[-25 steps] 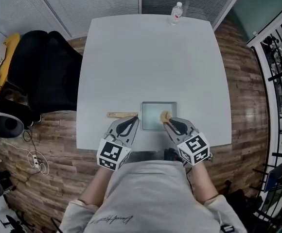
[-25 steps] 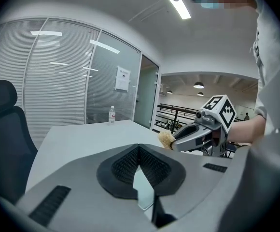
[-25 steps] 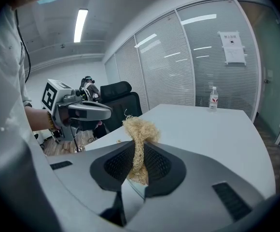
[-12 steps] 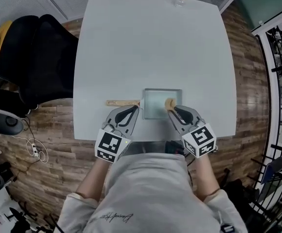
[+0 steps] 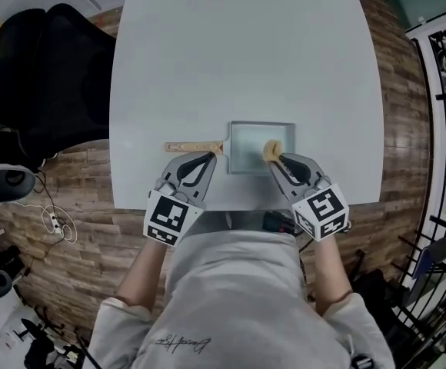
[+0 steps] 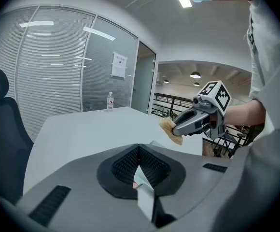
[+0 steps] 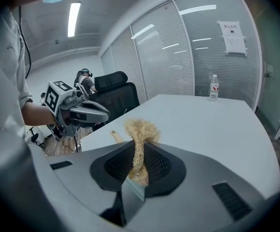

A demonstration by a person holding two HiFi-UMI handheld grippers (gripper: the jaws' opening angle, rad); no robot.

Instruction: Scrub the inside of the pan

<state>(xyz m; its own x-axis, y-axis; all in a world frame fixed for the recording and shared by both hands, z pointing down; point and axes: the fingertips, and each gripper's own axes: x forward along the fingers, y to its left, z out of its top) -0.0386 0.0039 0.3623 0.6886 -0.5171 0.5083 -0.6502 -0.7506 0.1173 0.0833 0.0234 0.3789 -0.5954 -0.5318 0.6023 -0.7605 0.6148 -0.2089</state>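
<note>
A square grey pan (image 5: 254,146) with a wooden handle (image 5: 192,147) pointing left lies near the table's front edge. My left gripper (image 5: 207,158) is shut with nothing between its jaws, its tips just in front of where the handle meets the pan. In its own view the left gripper (image 6: 139,146) shows closed jaws. My right gripper (image 5: 275,157) is shut on a straw-coloured fibre scrubber (image 5: 270,150), held over the pan's right part. In the right gripper view the scrubber (image 7: 141,128) sticks up from between the jaws, and the handle (image 7: 115,136) shows beyond.
The pale table (image 5: 238,60) stretches away behind the pan. A water bottle (image 7: 214,89) stands at its far edge. A black office chair (image 5: 46,75) sits at the left on the wooden floor (image 5: 407,129). Cables and gear lie at the left.
Both grippers have sunk a little toward the table, keeping their places beside and over the pan. The head view has shifted, so the table's far edge has slid out at the top.
</note>
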